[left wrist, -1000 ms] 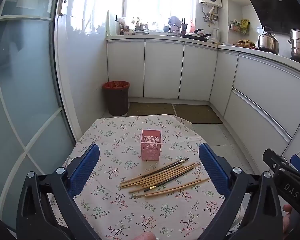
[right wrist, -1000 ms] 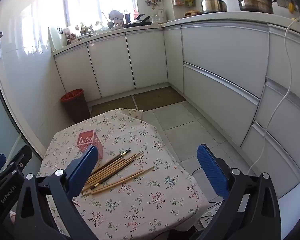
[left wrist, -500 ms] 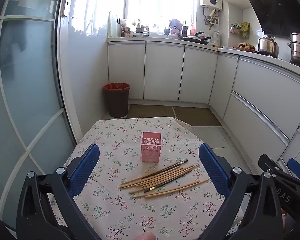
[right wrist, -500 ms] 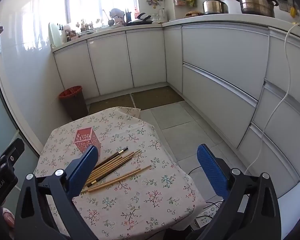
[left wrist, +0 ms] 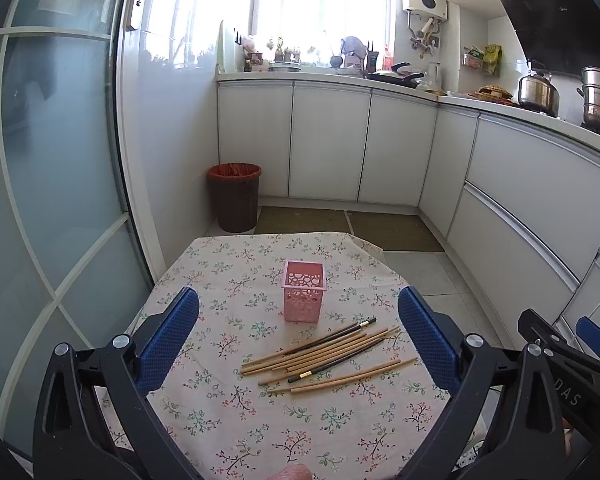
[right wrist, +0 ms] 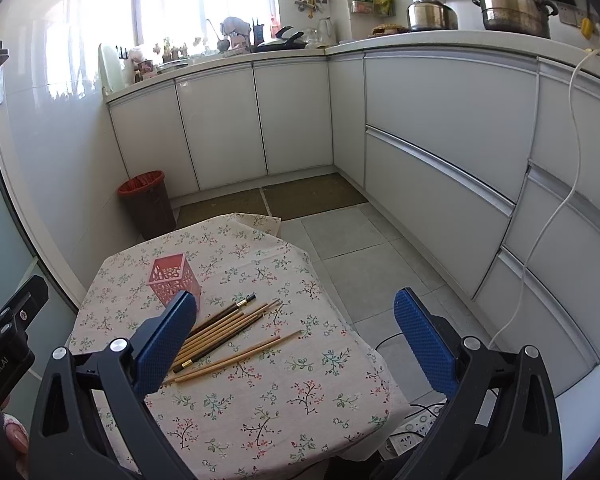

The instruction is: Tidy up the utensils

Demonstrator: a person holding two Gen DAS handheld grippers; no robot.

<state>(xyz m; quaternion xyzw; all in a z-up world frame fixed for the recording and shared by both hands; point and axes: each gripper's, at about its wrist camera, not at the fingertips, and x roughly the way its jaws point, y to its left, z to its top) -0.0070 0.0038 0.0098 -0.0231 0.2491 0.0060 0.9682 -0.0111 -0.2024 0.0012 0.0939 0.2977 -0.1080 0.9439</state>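
A pink perforated utensil holder (left wrist: 303, 296) stands upright and empty on the small table with a floral cloth (left wrist: 228, 420). Several chopsticks (left wrist: 324, 354), most of them wooden and two dark, lie loose in front of it, fanned toward the right. My left gripper (left wrist: 298, 336) hovers above the table's near side, open, with nothing between its blue pads. In the right wrist view the holder (right wrist: 173, 280) and chopsticks (right wrist: 228, 336) sit left of centre. My right gripper (right wrist: 296, 340) is open over the table's right edge, its left pad hiding some chopstick ends.
A brown bin with a red liner (left wrist: 235, 196) stands on the floor beyond the table. White cabinets (left wrist: 328, 144) run along the back and right. A glass door (left wrist: 52, 160) is at the left. A power strip and cables (right wrist: 412, 424) lie on the floor right of the table.
Both views have shifted a little, as both grippers rose and drew back slightly. The chopsticks and the holder have not moved, and both grippers stay open.
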